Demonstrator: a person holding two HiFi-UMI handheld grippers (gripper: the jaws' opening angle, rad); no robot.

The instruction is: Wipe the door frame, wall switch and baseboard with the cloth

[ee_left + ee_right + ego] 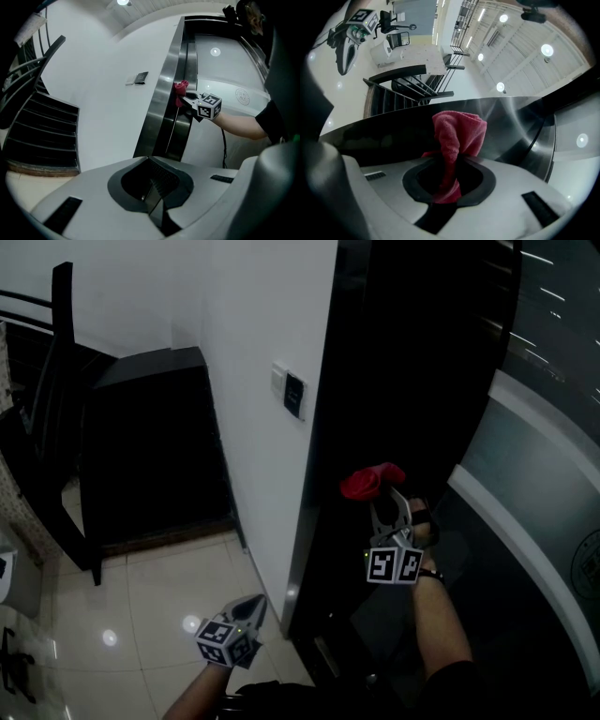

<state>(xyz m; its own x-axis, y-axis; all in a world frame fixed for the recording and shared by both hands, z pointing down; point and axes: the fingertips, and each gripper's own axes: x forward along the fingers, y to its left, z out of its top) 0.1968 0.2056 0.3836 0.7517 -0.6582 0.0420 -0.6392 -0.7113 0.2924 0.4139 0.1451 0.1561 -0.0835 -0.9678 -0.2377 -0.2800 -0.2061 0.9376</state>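
Note:
A red cloth (371, 480) is pinched in my right gripper (392, 506), which presses it against the dark glossy door frame (323, 484). In the right gripper view the cloth (456, 140) bunches up out of the shut jaws against the shiny frame (520, 126). From the left gripper view, the cloth (180, 92) and right gripper (191, 101) show on the frame (164, 117). My left gripper (251, 607) hangs low near the floor, shut with nothing in it. The wall switch (294, 395) sits on the white wall, left of the frame.
A dark chair (56, 418) and a black cabinet (155, 446) stand at the left on the glossy tiled floor (159, 606). A curved grey glass panel (534, 484) lies to the right of the frame. A cable (223, 145) hangs below the right arm.

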